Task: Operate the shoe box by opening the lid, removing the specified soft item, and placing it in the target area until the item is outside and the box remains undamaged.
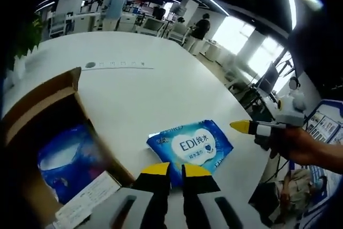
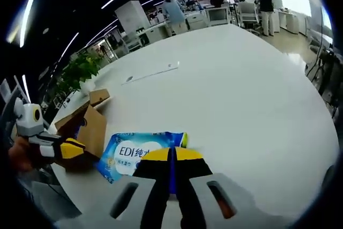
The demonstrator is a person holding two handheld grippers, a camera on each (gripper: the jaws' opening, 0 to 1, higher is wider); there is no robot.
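The open cardboard shoe box (image 1: 40,111) stands at the left of the left gripper view, with a blue soft pack (image 1: 69,159) inside it. A blue wipes pack marked EDI (image 1: 193,146) lies flat on the white table (image 1: 139,89), outside the box. My left gripper (image 1: 176,170) sits just short of the pack's near edge, jaws nearly together and holding nothing. My right gripper (image 1: 241,126), held in a hand, points at the pack's right corner. In the right gripper view my right gripper (image 2: 171,155) is shut over the wipes pack (image 2: 134,151), beside the box (image 2: 88,124) and my left gripper (image 2: 72,147).
A white paper slip (image 1: 86,199) lies by the box's near corner. A thin ruler-like strip (image 1: 115,65) lies farther out on the table. The table edge (image 2: 300,181) curves close on the right. Desks, plants and people stand in the office behind.
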